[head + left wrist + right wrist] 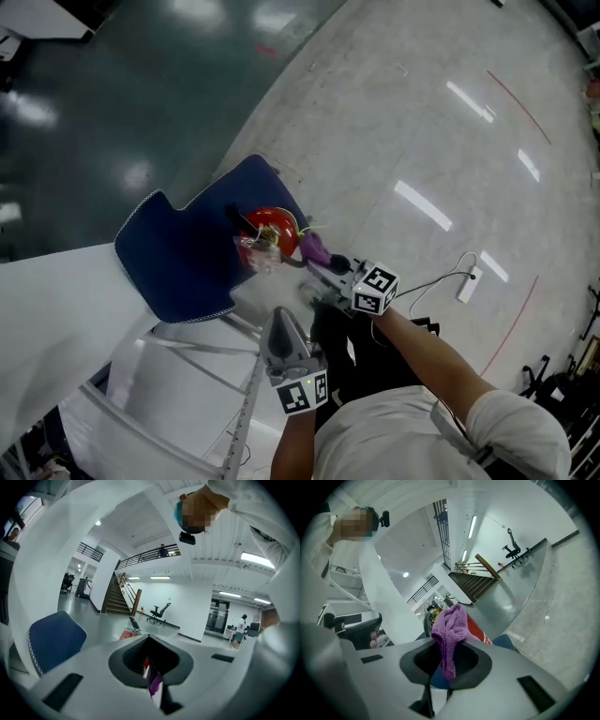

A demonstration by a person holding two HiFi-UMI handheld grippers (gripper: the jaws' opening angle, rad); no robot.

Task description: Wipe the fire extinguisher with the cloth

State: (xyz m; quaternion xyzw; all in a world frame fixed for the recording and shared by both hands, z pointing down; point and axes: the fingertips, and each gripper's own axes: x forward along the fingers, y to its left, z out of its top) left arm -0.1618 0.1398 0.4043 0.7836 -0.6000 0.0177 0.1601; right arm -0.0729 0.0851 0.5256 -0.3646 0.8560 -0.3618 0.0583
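Fire extinguisher (272, 228): red body standing on a navy mat (187, 253), on the floor where pale concrete meets a darker area.
Cloth (450, 630): purple, bunched, rising out of the right jaws and just beside the extinguisher's red side.
Right gripper (443, 677): jaws clamped on the cloth's lower end.
Left gripper (154, 686): jaws drawn together, holding nothing; it points towards the extinguisher from nearer the person, and red and purple show past its tips.
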